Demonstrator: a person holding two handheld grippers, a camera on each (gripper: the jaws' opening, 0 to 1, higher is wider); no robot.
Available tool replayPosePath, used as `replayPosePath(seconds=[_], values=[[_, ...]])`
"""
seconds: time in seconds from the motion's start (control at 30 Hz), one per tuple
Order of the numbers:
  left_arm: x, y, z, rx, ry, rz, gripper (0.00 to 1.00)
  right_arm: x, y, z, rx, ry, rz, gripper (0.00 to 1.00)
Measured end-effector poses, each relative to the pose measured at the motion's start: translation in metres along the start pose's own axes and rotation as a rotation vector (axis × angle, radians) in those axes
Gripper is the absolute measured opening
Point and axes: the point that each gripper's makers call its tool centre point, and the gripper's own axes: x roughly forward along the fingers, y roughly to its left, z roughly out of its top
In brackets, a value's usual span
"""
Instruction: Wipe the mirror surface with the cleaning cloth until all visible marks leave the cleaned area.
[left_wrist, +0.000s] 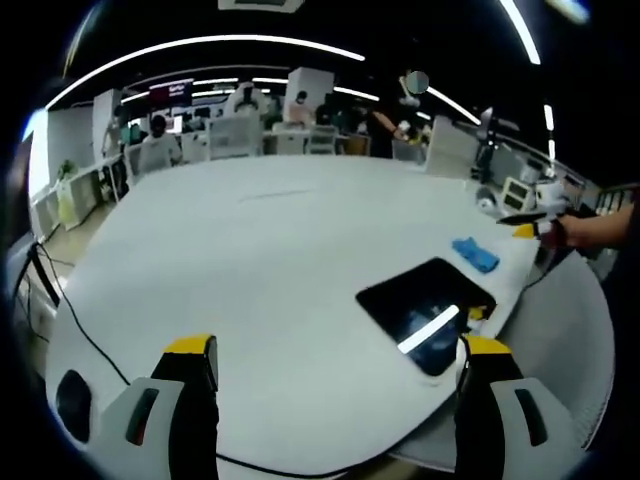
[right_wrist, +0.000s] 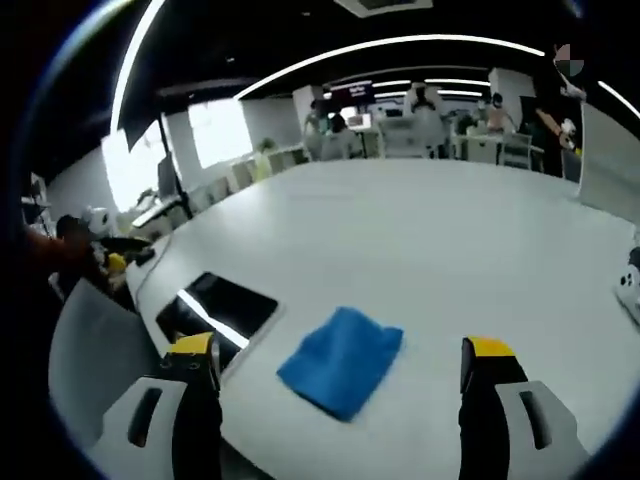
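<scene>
**Both grippers hovering open, cloth and mirror untouched on the table**

Left gripper is hanging over the near part of the white table, jaws spread wide and holding nothing — yellow-tipped fingers rising from the bottom of the left gripper view. The mirror, a dark flat slab, is lying near the table's edge, just ahead of the right-hand jaw, reflecting a bright strip of ceiling light. The blue cleaning cloth is sitting beyond the mirror, close to it but apart, near the same edge. Further along that edge the other gripper's yellow tip is showing, with a person's hand behind it.

In the right gripper view the right gripper is also standing released, jaws wide, nothing between them. The cleaning cloth is lying crumpled on the table directly ahead, between the two jaws in the picture but not touched by either. The mirror is lying just to the left of the cloth, beside the left-hand jaw, near the table edge, with the same light streak across it. Whether it carries marks — cannot tell. Far background: desks, chairs and people, blurred.
</scene>
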Motion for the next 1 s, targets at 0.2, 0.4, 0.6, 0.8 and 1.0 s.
replayPosePath(seconds=[0.2,0.4,0.6,0.8,1.0], values=[[-0.011,0.000,0.006,0.014,-0.014,0.021,1.00,-0.027,-0.013,-0.011,0.002,0.012,-0.005,1.00],[-0.013,-0.006,0.002,0.016,-0.044,0.027,1.00,-0.027,-0.011,-0.015,-0.021,0.000,0.001,1.00],[-0.010,-0.008,0.005,-0.016,-0.074,0.024,1.00,-0.019,-0.005,-0.018,0.006,-0.002,0.004,1.00],[-0.004,-0.011,0.016,0.020,-0.085,0.027,1.00,-0.015,0.000,-0.024,-0.027,0.022,0.025,1.00],[0.003,-0.010,0.019,0.031,-0.064,0.007,1.00,-0.016,-0.006,-0.021,0.027,-0.003,0.006,1.00]])
